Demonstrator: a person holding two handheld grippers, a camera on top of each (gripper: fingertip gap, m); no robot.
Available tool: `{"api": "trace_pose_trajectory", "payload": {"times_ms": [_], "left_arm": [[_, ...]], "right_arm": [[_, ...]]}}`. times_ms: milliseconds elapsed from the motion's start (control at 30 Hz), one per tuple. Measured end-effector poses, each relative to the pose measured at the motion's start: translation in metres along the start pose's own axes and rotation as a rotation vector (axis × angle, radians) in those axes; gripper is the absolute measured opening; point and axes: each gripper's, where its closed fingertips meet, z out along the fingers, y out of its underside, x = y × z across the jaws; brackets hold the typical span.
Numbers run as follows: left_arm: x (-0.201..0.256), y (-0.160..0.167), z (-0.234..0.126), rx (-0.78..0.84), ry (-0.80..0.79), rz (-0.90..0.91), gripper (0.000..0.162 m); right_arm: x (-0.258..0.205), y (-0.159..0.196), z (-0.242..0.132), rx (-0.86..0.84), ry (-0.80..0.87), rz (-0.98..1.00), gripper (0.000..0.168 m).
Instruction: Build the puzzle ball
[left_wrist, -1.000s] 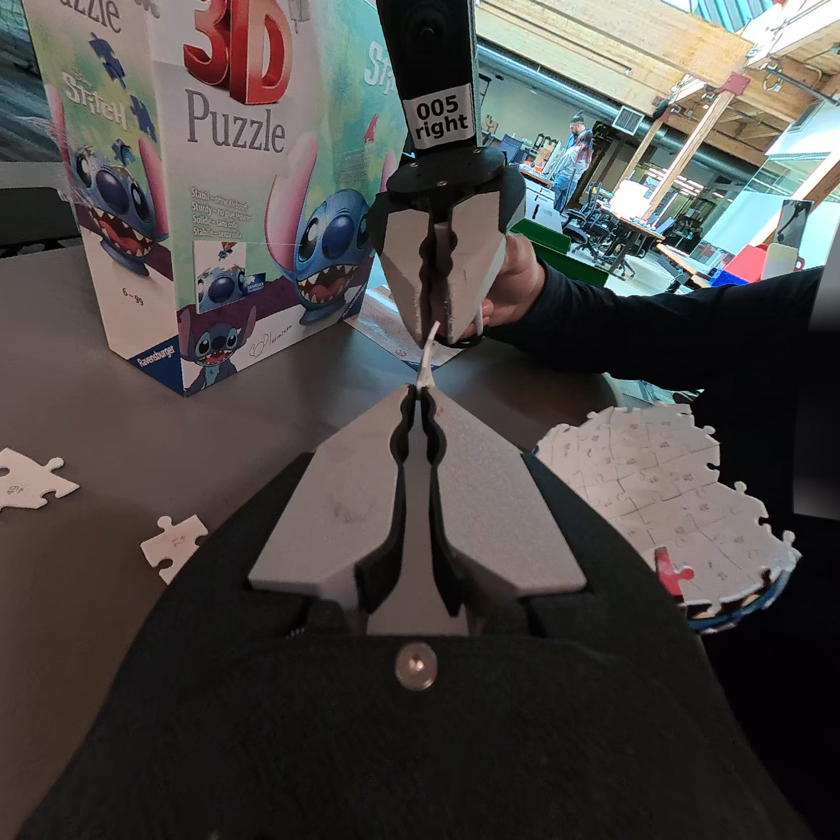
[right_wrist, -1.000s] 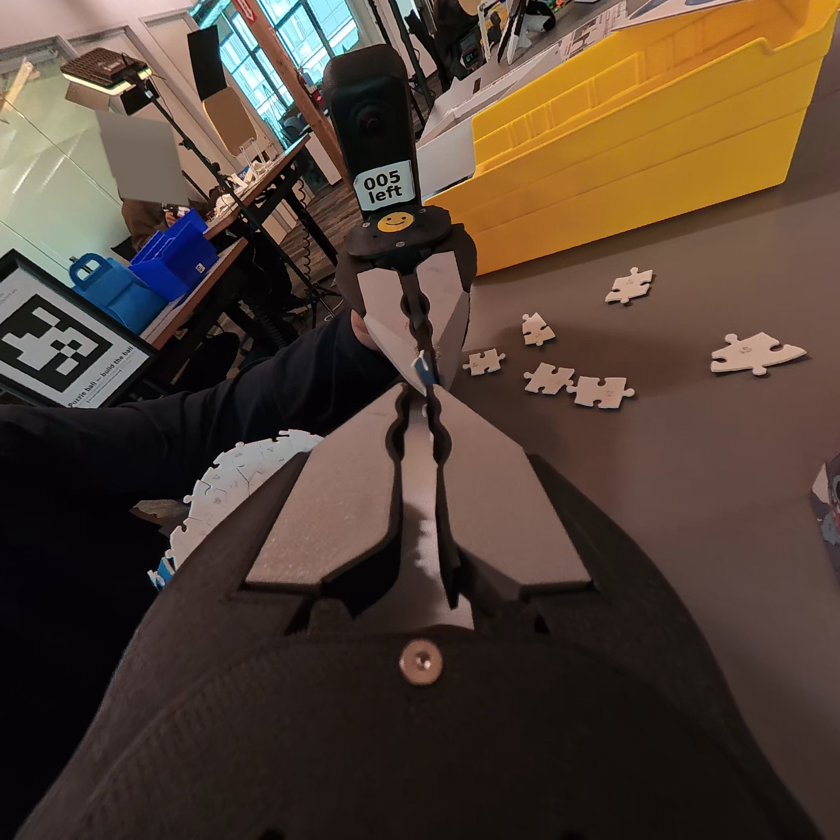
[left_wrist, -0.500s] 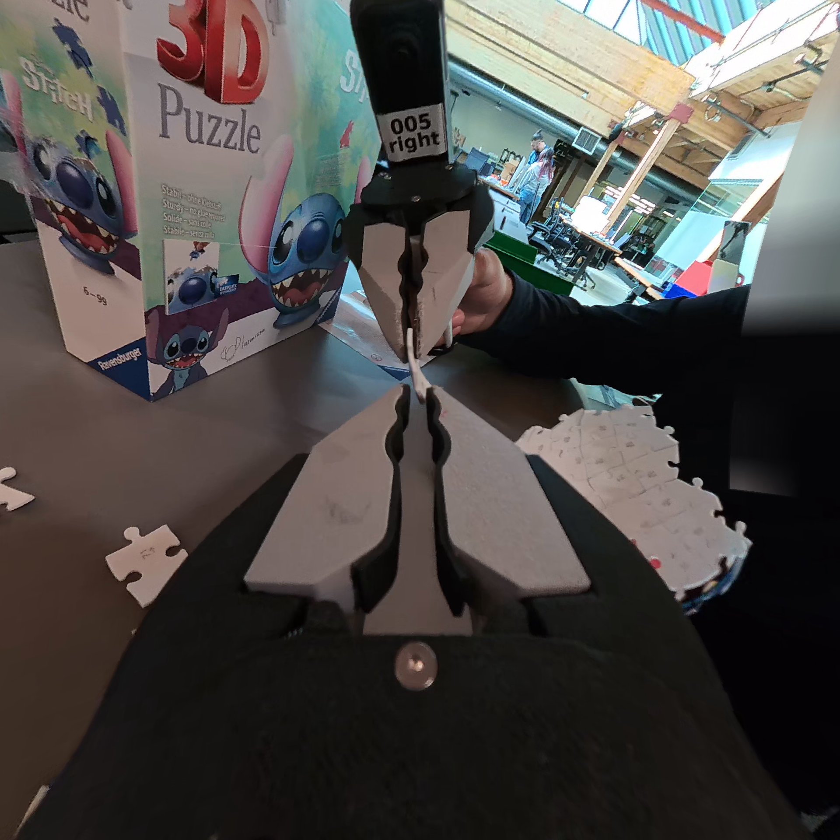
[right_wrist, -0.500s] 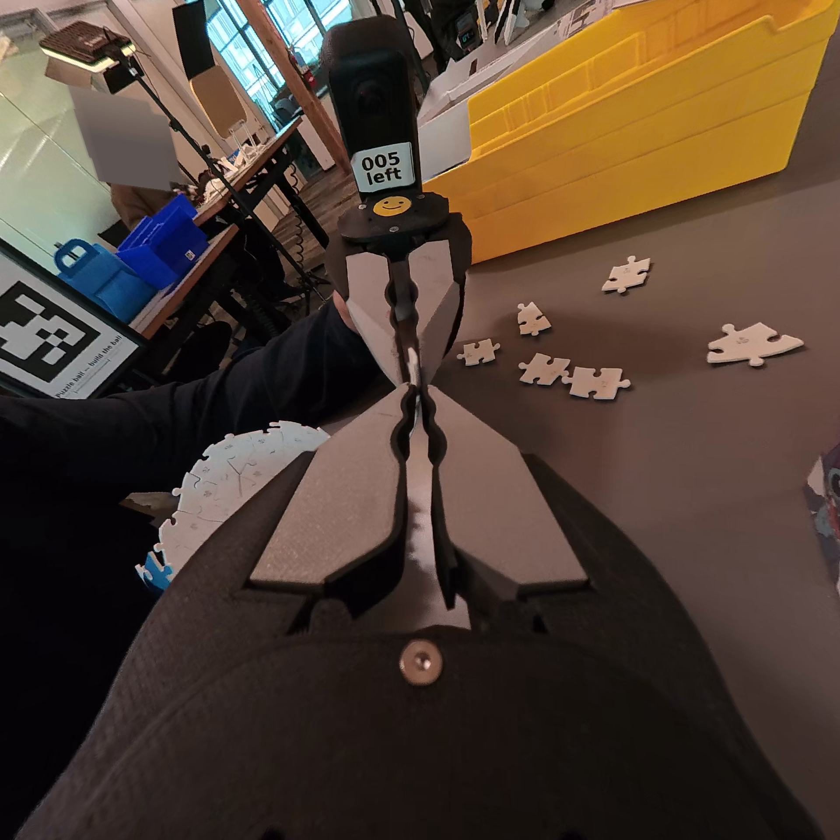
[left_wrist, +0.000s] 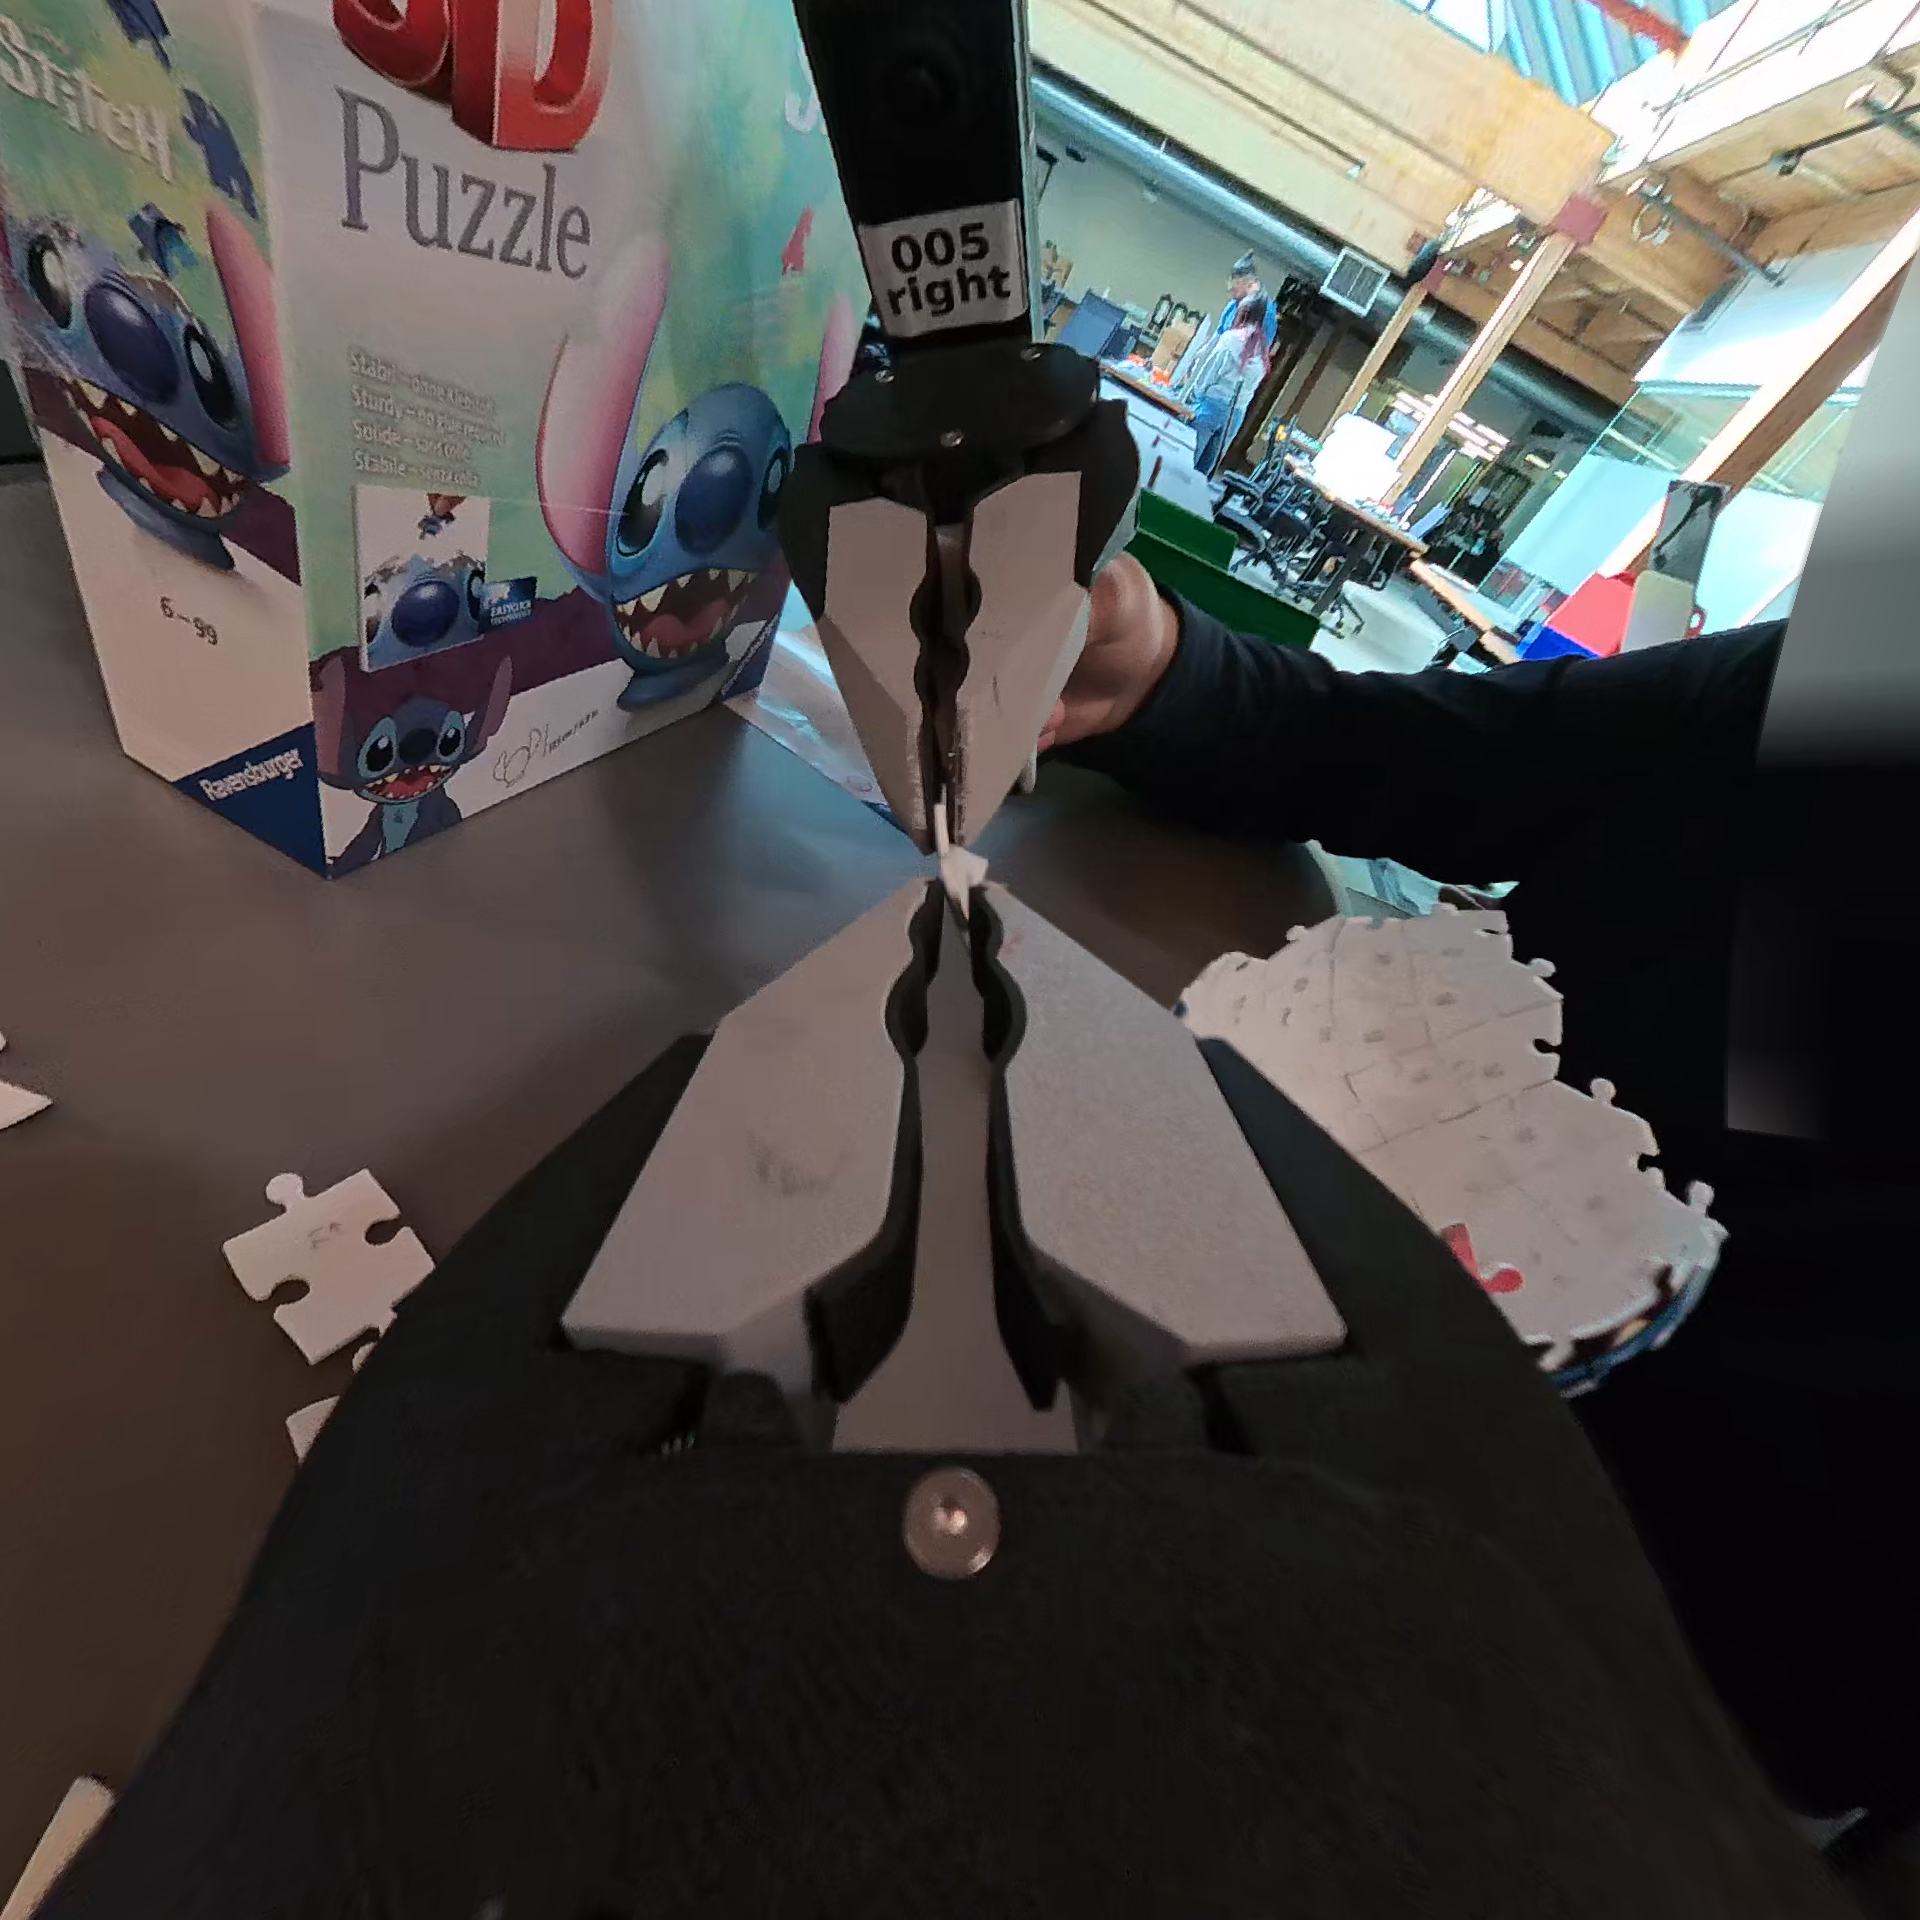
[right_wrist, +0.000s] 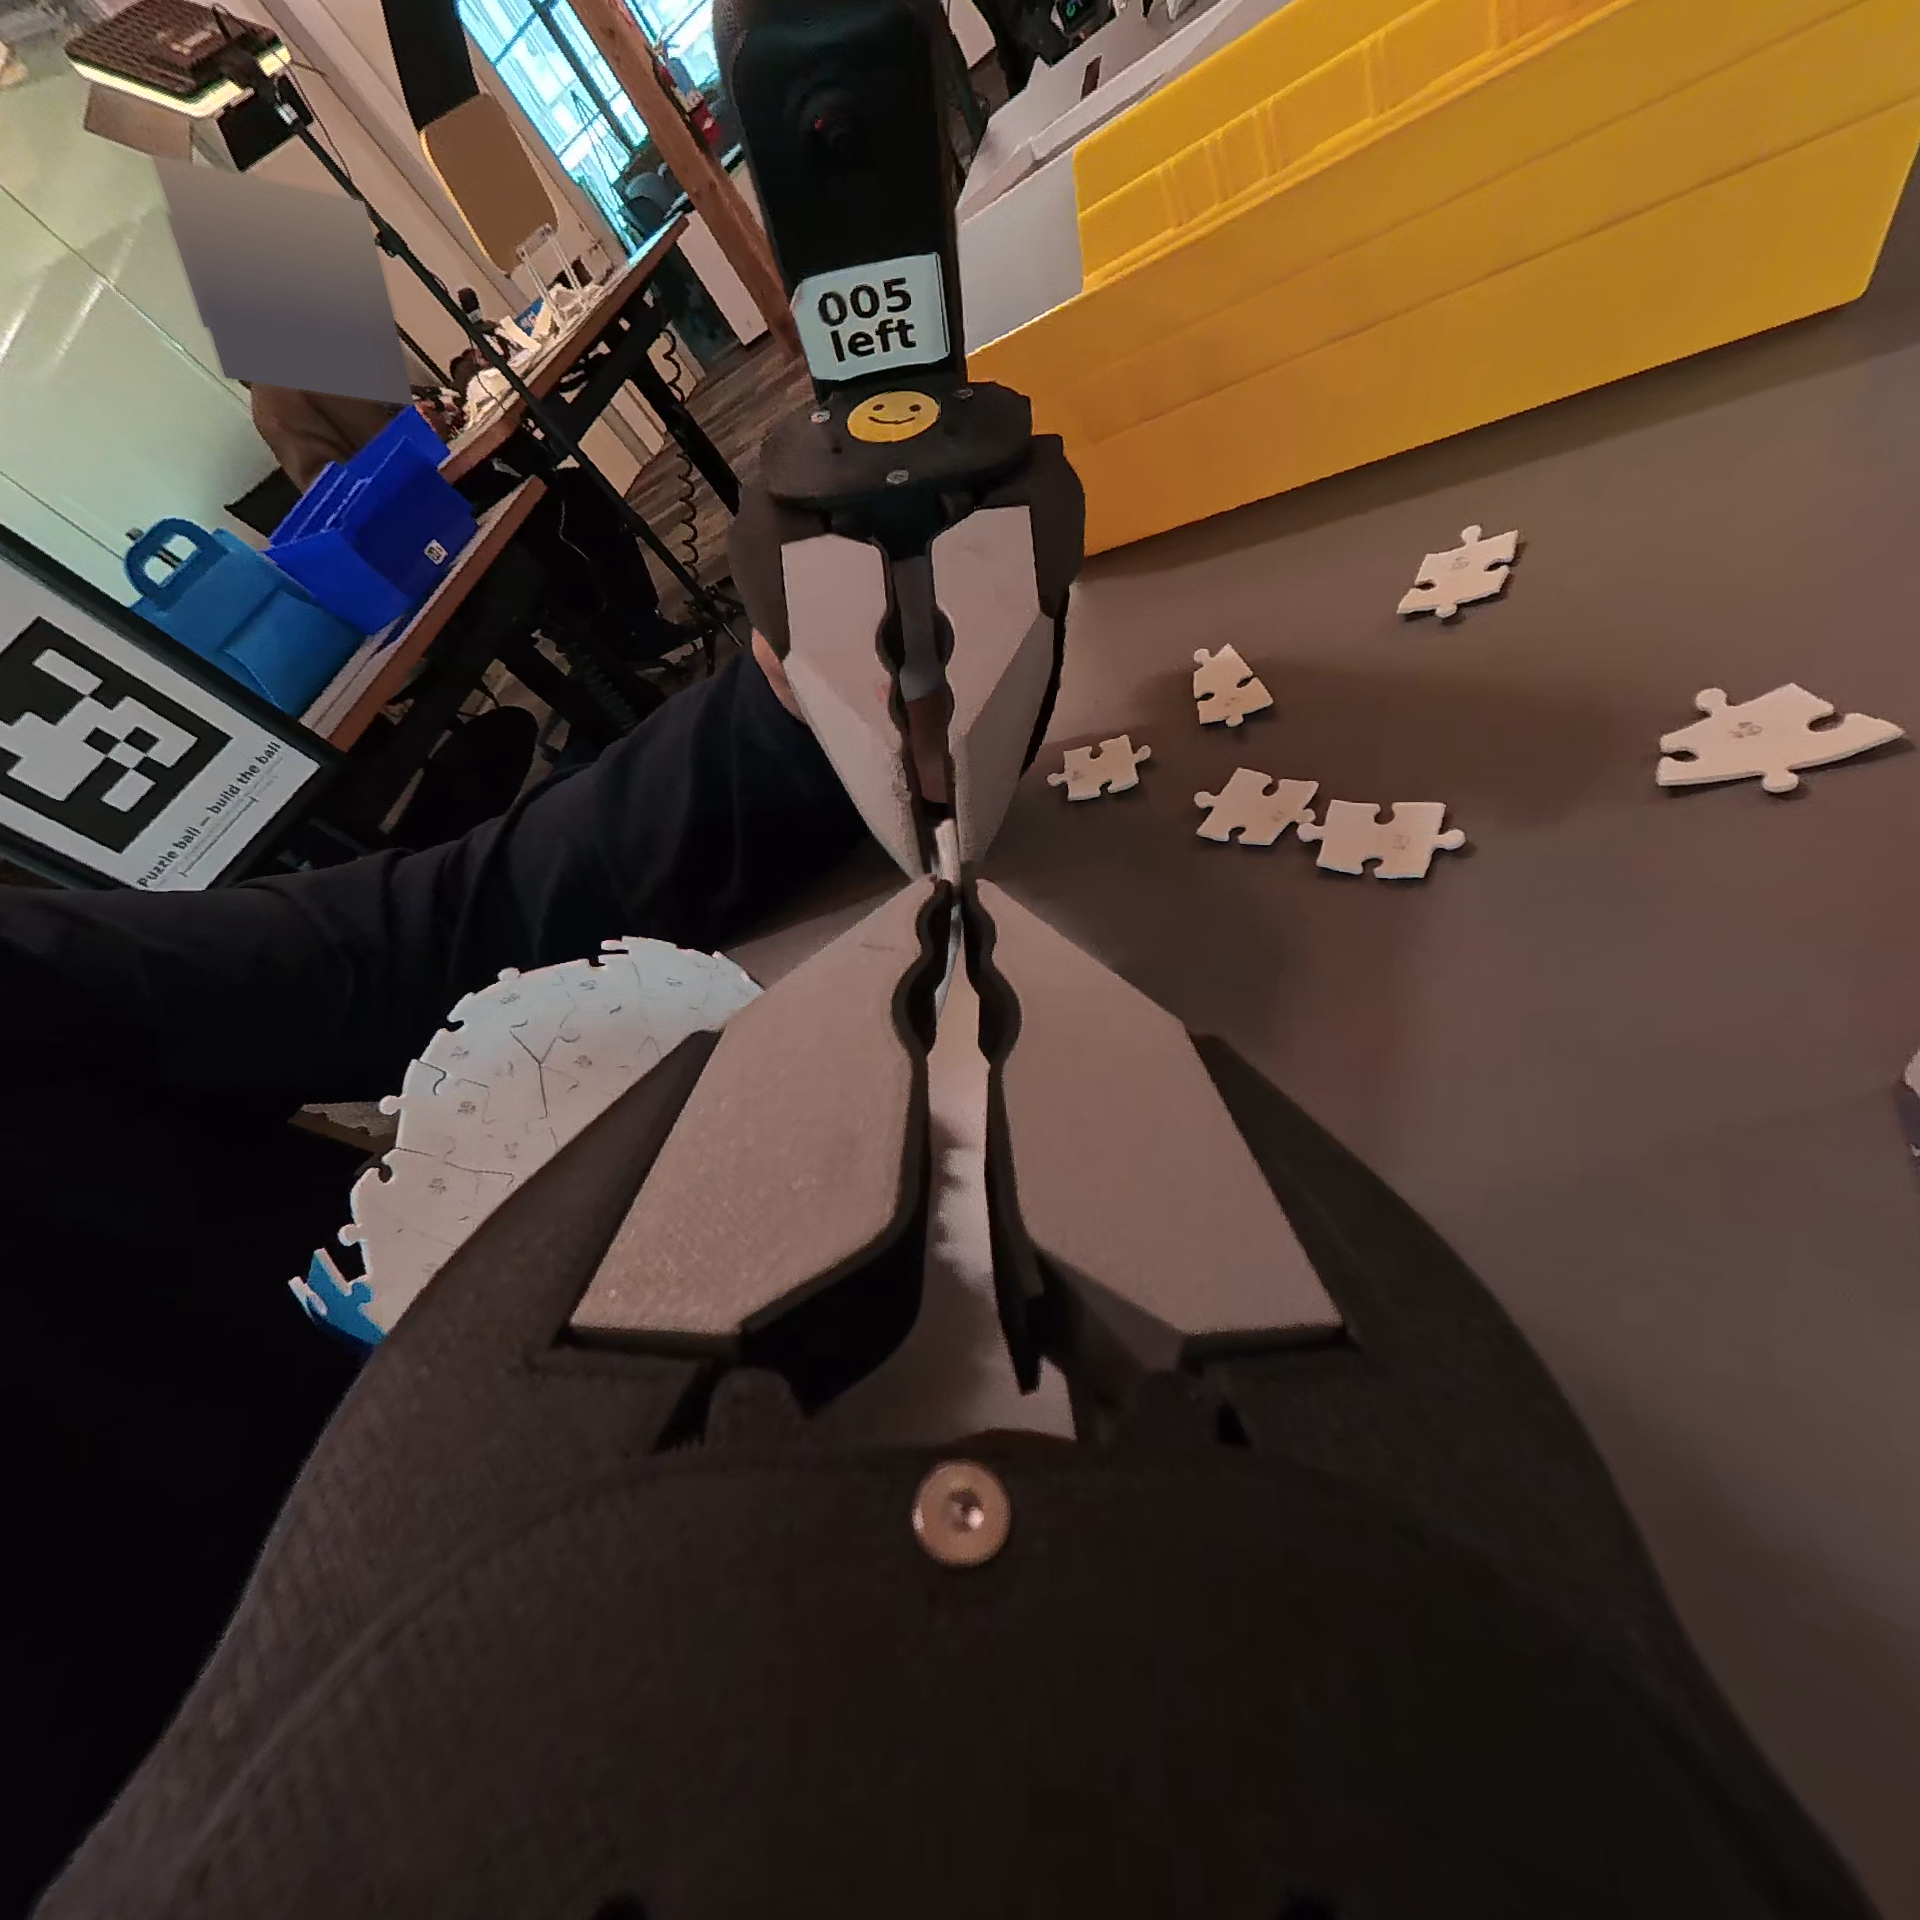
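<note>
Left wrist view, left to right: loose white puzzle pieces (left_wrist: 324, 1259) lie face down on the dark grey table (left_wrist: 312, 997); behind them stands the tall puzzle box (left_wrist: 416, 416) with a blue cartoon creature printed on it. Centre: the left gripper (left_wrist: 956, 902) points forward, jaws drawn narrow, nipping the edge of a small white puzzle piece (left_wrist: 961, 864) at the very tips. The right gripper (left_wrist: 943, 821) faces it head-on, tip to tip, jaws likewise nearly closed on a second white piece (left_wrist: 939, 826) that meets the first; whether the two are interlocked cannot be told. A hand (left_wrist: 1107, 665) in a dark sleeve grips the right tool's handle. Right: the partly built puzzle ball (left_wrist: 1455, 1132), a white domed shell with knobbed edges, sits off the table's edge against dark clothing. Right wrist view, left to right: a framed black-and-white marker card (right_wrist: 114, 738), blue bins (right_wrist: 312, 582), the ball shell (right_wrist: 488, 1122) low beside the gripper body, the two grippers meeting at centre, then scattered pieces on the table and a yellow bin (right_wrist: 1455, 260) beyond.
</note>
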Motion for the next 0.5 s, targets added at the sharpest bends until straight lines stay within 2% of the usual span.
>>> {"api": "trace_pose_trajectory", "payload": {"times_ms": [500], "left_arm": [[-0.0037,-0.0027,-0.0035,0.006,-0.040,0.032,0.000]], "right_arm": [[0.0009,0.0022,-0.0002,0.001,-0.031,0.017,0.006]]}}
